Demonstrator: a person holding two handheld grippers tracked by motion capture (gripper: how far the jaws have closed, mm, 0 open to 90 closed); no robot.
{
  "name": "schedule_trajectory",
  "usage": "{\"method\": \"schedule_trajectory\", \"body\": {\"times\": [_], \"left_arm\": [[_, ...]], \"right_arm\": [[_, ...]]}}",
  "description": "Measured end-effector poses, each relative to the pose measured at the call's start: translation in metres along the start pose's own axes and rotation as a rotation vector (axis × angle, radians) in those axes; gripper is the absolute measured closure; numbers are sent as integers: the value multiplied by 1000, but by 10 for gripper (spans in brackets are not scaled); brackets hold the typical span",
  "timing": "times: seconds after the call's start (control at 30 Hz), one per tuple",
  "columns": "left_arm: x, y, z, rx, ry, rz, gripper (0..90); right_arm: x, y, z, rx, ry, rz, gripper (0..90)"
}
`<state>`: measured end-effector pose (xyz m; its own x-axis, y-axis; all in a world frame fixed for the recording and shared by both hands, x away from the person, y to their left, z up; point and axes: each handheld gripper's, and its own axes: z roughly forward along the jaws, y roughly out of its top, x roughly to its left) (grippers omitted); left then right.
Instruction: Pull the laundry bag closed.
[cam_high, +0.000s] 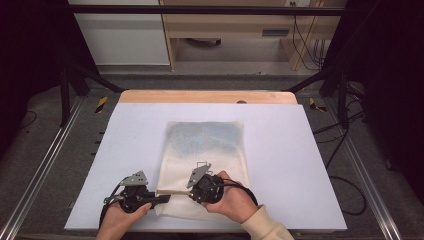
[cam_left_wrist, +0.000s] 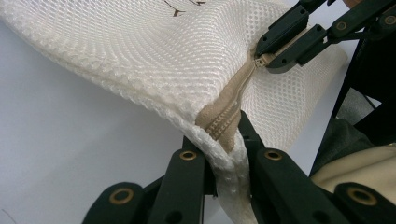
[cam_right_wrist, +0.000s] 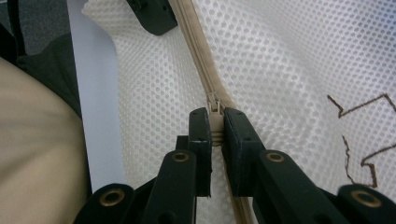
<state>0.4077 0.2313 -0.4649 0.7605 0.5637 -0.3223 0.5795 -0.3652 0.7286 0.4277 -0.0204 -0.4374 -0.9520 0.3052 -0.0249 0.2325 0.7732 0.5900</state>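
A white mesh bag (cam_high: 205, 145) lies flat on the white table (cam_high: 125, 150), its beige zipper (cam_high: 172, 192) running along the near edge. My left gripper (cam_high: 162, 199) is shut on the bag's near-left corner, at the zipper's end (cam_left_wrist: 224, 140). To its right, my right gripper (cam_high: 191, 194) is shut on the zipper pull (cam_right_wrist: 215, 123). The left gripper view shows the right gripper (cam_left_wrist: 285, 44) pinching the pull (cam_left_wrist: 258, 60), with the zipper band taut between the two. In the right gripper view the mesh (cam_right_wrist: 289, 70) spreads on both sides of the zipper.
A brown stitched mark (cam_right_wrist: 359, 135) sits on the bag near my right gripper. The table's far edge is a wooden strip (cam_high: 207, 96). Metal rails (cam_high: 45, 165) run down both sides, and cables (cam_high: 345, 185) lie on the floor at the right.
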Motion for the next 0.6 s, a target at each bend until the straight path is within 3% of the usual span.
{"method": "schedule_trajectory", "body": {"times": [0.6], "left_arm": [[0,0,-1,-4,-2,-1,842]], "right_arm": [[-6,-23,-17,-16,-22,50,820]]}}
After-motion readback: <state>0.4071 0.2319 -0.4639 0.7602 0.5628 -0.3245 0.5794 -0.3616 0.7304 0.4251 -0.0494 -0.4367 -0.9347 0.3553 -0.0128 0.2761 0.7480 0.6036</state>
